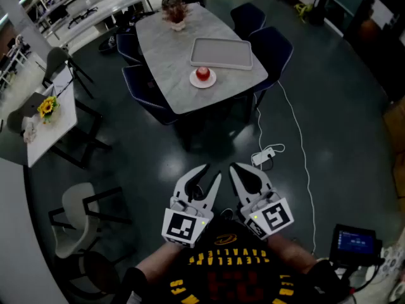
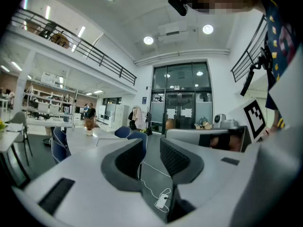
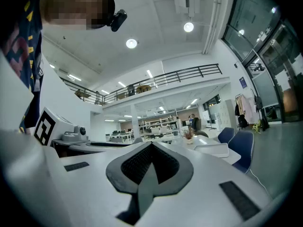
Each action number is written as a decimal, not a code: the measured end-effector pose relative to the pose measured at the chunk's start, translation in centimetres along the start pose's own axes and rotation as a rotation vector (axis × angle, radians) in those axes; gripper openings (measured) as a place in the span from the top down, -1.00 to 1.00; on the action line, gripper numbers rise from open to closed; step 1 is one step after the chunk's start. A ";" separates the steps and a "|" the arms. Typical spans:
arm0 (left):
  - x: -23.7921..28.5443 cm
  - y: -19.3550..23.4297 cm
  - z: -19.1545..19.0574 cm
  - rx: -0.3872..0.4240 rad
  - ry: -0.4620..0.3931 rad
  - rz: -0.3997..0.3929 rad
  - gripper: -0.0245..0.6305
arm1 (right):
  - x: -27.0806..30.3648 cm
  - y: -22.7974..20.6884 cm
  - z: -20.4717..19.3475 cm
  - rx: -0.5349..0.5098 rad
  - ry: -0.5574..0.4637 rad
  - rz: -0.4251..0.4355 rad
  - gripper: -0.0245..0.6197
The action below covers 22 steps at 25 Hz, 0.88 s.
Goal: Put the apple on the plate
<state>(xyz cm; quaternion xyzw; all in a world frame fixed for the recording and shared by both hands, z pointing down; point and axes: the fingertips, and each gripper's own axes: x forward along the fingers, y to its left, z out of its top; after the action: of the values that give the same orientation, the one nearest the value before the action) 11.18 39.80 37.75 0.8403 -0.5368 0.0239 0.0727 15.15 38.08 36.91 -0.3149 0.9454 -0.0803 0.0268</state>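
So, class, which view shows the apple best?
The head view: the red apple sits on the white plate, seen from above. Both gripper views show the distant table, but no apple can be made out.

The apple [image 1: 202, 73] is red and the plate [image 1: 203, 82] white. The table [image 1: 168, 49] has a pale grey, faintly marbled top; the tray [image 1: 221, 53] is light grey. The chairs [image 1: 273, 48] are dark blue. The floor [image 1: 342, 125] is a dark, glossy grey-green, and the cable [image 1: 302, 151] white. The left gripper [image 1: 210, 172] and right gripper [image 1: 243, 171] are pale grey with black ribbed pads [image 2: 177, 157]; their cubes [image 1: 185, 225] bear black-and-white square markers. The person's shirt [image 1: 228, 277] is black with yellow and red lettering.
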 end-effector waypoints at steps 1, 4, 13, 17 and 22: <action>-0.1 -0.2 0.2 0.022 -0.008 0.001 0.56 | 0.0 0.1 -0.1 0.000 0.004 0.000 0.90; -0.2 -0.6 0.7 0.060 -0.024 -0.003 0.56 | -0.1 0.2 -0.3 0.000 0.010 -0.002 0.90; 0.1 -1.5 0.4 0.048 -0.013 -0.011 0.56 | -0.8 0.0 0.2 0.011 -0.036 0.002 0.90; 0.0 -0.8 -0.1 0.046 0.010 -0.009 0.56 | -0.5 -0.1 -0.4 0.024 -0.018 -0.011 0.90; 0.6 0.8 0.4 0.019 0.032 -0.011 0.56 | 1.1 -0.6 0.3 0.034 -0.009 -0.027 0.90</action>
<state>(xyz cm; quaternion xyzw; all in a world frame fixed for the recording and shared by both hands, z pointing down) 10.69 38.83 37.49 0.8433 -0.5308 0.0420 0.0732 14.63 36.92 36.71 -0.3275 0.9394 -0.0950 0.0354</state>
